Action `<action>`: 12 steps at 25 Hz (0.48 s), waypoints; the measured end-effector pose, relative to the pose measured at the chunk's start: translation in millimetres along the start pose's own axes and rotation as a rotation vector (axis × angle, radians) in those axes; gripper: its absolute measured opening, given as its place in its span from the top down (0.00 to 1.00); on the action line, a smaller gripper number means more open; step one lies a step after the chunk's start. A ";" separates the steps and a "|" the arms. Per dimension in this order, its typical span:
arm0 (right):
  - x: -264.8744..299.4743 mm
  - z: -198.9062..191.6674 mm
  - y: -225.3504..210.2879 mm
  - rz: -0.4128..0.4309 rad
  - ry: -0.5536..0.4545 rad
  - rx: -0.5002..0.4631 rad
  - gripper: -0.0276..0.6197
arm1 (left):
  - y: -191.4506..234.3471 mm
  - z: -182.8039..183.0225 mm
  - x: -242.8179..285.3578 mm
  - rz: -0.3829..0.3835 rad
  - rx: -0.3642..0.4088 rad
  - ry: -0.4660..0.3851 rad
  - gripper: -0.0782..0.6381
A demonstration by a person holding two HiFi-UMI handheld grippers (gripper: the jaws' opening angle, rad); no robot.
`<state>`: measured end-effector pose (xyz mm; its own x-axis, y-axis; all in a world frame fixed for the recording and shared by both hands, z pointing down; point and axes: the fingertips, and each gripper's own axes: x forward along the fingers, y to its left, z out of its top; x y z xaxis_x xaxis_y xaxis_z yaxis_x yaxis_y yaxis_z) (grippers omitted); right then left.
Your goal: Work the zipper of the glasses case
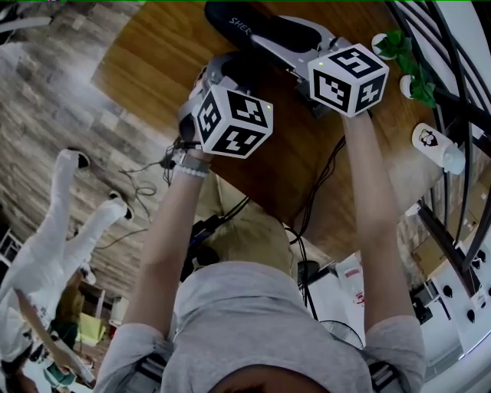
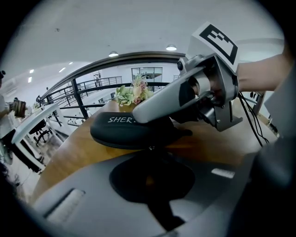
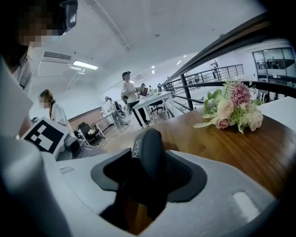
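So the black glasses case (image 1: 249, 23) is lying flat on the wooden table (image 1: 307, 169), up at 12 o'clock in the head view, with both grippers reaching in on it. The right gripper (image 3: 147, 173) has its jaws clamped across the case. In the right gripper view you're looking at the case end-on, squeezed between the two dark pads with the white lettering on its side facing up.

The left gripper (image 2: 150, 155) comes at the case's long edge from the 6 o'clock side. Its jaws look pinched together right at the seam, on a tiny shiny bit that I'm fairly sure is the zipper pull (image 2: 150, 148). It's small though, so take that with a grain of salt.

There's a bunch of pink and white flowers (image 3: 233, 109) on the table too, at about 2 o'clock from the case in the right gripper view, well apart from it.
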<state>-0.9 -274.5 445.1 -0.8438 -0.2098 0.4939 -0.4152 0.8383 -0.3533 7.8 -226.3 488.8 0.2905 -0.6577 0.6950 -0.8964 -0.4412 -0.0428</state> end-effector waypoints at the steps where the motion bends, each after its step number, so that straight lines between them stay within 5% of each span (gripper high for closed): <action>1: 0.1 -0.2 0.1 0.000 0.001 -0.004 0.60 | 3.3 -0.6 -0.4 0.004 -0.009 0.001 0.86; 12: 0.8 -1.9 -0.7 -0.002 -0.005 0.004 0.60 | 48.6 -6.3 -0.5 0.075 -0.042 0.010 0.86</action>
<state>-0.6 -274.3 447.3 -0.8446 -0.2141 0.4907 -0.4184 0.8358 -0.3554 -38.1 -243.5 490.9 0.2189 -0.6820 0.6978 -0.9290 -0.3643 -0.0647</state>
